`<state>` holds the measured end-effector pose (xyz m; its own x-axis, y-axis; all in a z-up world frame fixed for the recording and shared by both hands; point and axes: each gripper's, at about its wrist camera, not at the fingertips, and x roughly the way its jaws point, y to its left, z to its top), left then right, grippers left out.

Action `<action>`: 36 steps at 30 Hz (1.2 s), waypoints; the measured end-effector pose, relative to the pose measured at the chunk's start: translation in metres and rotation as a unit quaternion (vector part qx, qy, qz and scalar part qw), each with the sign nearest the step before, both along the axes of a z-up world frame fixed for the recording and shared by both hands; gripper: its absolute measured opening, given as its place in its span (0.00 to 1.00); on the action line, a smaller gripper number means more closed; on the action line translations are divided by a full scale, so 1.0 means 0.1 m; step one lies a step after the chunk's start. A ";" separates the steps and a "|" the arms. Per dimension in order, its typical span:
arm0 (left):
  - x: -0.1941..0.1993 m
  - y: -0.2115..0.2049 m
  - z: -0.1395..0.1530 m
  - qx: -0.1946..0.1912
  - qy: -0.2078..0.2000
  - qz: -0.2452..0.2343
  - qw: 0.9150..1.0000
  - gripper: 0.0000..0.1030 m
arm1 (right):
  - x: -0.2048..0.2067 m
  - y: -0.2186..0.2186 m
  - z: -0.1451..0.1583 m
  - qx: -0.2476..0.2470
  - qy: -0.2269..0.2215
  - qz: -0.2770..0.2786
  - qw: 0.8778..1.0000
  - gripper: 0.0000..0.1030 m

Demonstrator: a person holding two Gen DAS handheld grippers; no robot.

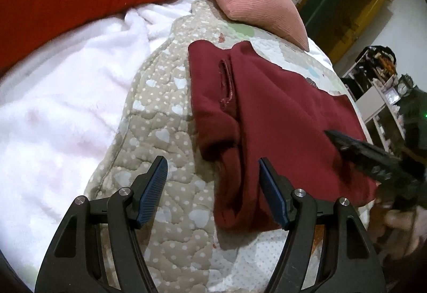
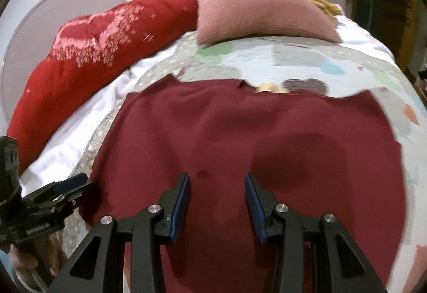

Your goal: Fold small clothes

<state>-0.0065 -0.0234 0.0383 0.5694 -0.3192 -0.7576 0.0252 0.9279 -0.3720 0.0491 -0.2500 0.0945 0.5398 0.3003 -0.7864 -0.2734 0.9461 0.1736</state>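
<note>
Left tool (image 1: 213, 173) hanging angled down over the bed, jaws standing wide apart, gripping nothing; one blue pad over the quilt (image 1: 165, 117), the other over the near left edge of the maroon garment (image 1: 280, 111). Right tool (image 2: 217, 186) pointing down over the middle of the same garment (image 2: 240, 133), jaws partly open, pads not seen pressing any cloth. From the left wrist view the right tool's dark fingers (image 1: 347, 143) are showing blurred above the garment's right side, a hand dimly behind them.

Garment lying on the patterned quilt, left side doubled into a thick fold with a slit-like opening, the rest lying spread and fairly flat, far edge uneven. White fleece blanket (image 1: 66, 106) lying left of the quilt. Further off, pink cushion (image 2: 256, 12) and red patterned bolster (image 2: 93, 47) lying at the bed's head
</note>
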 end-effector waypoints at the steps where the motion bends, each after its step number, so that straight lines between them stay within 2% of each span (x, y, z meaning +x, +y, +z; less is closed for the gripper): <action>1: 0.01 0.00 0.00 0.000 0.000 -0.001 1.000 0.67 | 0.03 0.07 -0.06 -0.007 0.002 0.007 1.000 0.39; 4: 0.02 -0.02 0.00 0.003 -0.001 -0.004 1.000 0.67 | 0.02 0.17 -0.15 -0.029 0.002 0.019 0.999 0.40; 7: 0.02 -0.01 -0.01 0.000 0.000 -0.004 1.000 0.67 | 0.00 0.17 -0.05 -0.034 0.013 0.027 0.999 0.39; 13: 0.02 0.01 -0.01 -0.005 0.001 -0.004 1.000 0.67 | 0.09 0.38 0.17 -0.037 -0.016 0.051 0.998 0.39; 16: 0.04 0.01 -0.03 -0.006 0.003 -0.006 1.000 0.67 | 0.22 0.52 0.09 -0.028 0.002 0.065 0.997 0.39; 18: 0.05 0.01 -0.04 -0.007 0.004 -0.006 1.000 0.67 | 0.32 0.62 -0.07 -0.026 0.044 0.087 0.995 0.40; 19: 0.05 0.02 -0.04 -0.008 0.005 -0.007 1.000 0.67 | 0.34 0.65 -0.09 -0.029 0.049 0.089 0.994 0.40; 22: 0.06 0.02 -0.04 -0.012 0.006 -0.007 1.000 0.68 | 0.39 0.66 0.00 -0.028 0.059 0.087 0.994 0.39; 24: 0.06 0.03 -0.04 -0.014 0.006 -0.007 1.000 0.68 | 0.43 0.65 0.10 -0.010 0.056 0.079 0.995 0.39; 26: 0.06 0.04 -0.05 -0.018 0.006 -0.006 1.000 0.68 | 0.49 0.68 0.20 0.014 0.053 0.069 0.996 0.43; 29: 0.06 0.04 -0.06 -0.023 0.008 -0.005 1.000 0.68 | 0.63 0.75 0.21 0.049 0.069 0.058 0.995 0.59; 32: 0.07 0.04 -0.06 -0.025 0.008 -0.005 1.000 0.69 | 0.80 0.84 0.12 0.064 0.105 0.048 0.991 0.61; 36: 0.08 0.04 -0.06 -0.026 0.009 -0.008 1.000 0.69 | 0.96 1.00 0.02 0.046 0.125 0.056 0.989 0.64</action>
<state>0.0013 -0.0197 0.0319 0.5506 -0.3673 -0.7496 0.0326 0.9068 -0.4203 0.1453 -0.1498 0.0967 0.2907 0.4229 -0.8583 -0.3125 0.8898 0.3325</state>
